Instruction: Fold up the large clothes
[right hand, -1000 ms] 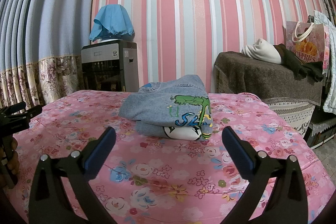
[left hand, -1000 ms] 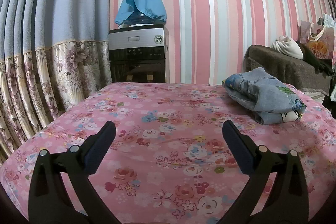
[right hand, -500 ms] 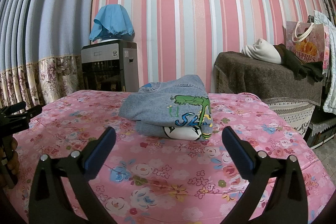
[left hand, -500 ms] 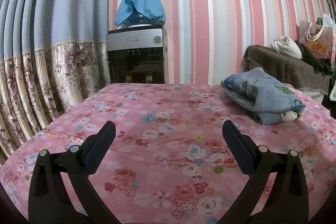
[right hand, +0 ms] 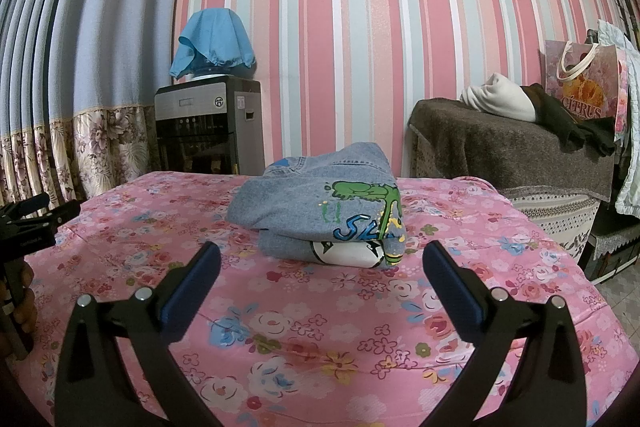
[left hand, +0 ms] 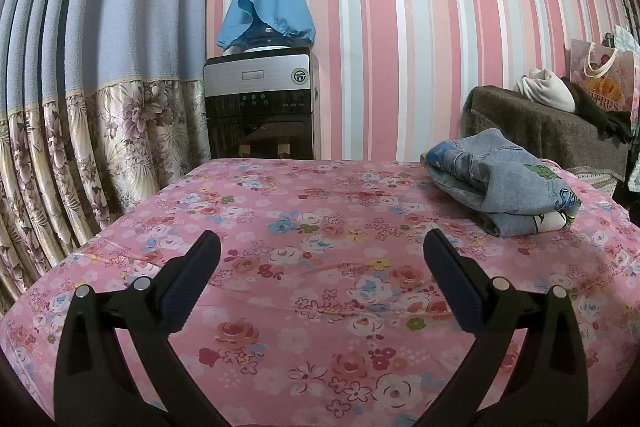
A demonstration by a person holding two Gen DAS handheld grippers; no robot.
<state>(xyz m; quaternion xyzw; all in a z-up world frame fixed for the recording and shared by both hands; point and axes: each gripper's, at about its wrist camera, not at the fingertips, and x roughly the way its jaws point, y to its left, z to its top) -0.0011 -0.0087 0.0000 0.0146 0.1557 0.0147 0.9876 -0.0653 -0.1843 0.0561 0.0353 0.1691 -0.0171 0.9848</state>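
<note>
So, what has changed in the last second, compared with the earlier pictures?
Almost nothing. The left gripper drifted slightly, so the folded denim garment sits a little lower and further right in its view. Nothing was grasped or released. The right gripper stayed open and still, and the garment stayed folded on the floral bedspread.

My left gripper is a matte black plastic frame, two angled arms each tipped with a long dark blue ribbed pad. Each arm carries two round silver screws near the pad. My right gripper is built the same: black arms, blue padded fingers, silver screws. From the right view, the left gripper's black body bears small pale lettering I can't read.
</note>
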